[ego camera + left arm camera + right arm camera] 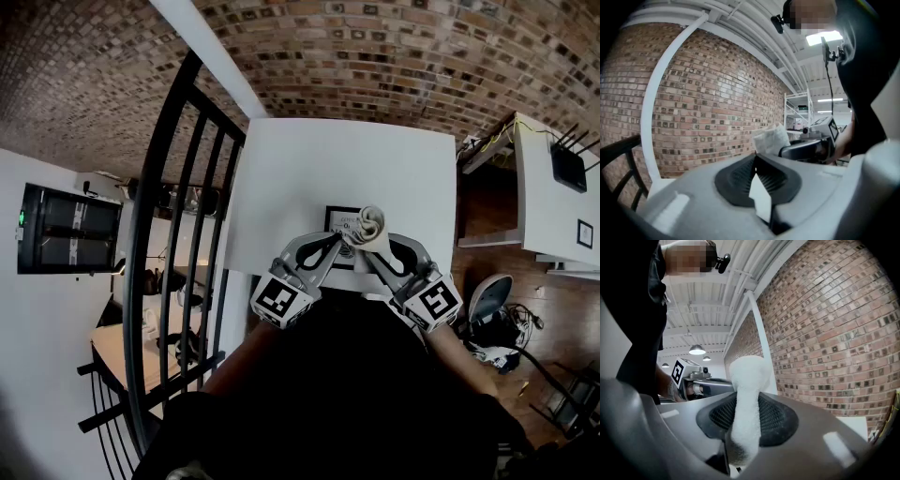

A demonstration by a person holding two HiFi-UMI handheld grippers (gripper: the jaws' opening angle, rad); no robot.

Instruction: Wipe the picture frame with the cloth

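Note:
A black picture frame point(339, 223) with a white print is held just above the near edge of the white table point(309, 178). My left gripper point(334, 247) is shut on its lower edge; in the left gripper view the frame point(761, 197) shows edge-on between the jaws. My right gripper point(368, 248) is shut on a rolled white cloth point(368, 225), which stands up against the frame's right side. In the right gripper view the cloth point(745, 399) rises out of the jaws, with the left gripper point(696, 380) beyond it. The cloth point(772, 138) and the right gripper point(808, 147) also show in the left gripper view.
A black metal railing point(178, 244) runs along the table's left side. To the right stands a white shelf point(553, 216) with a router point(569, 169), and below it an office chair point(492, 300). A brick wall point(375, 56) lies beyond the table.

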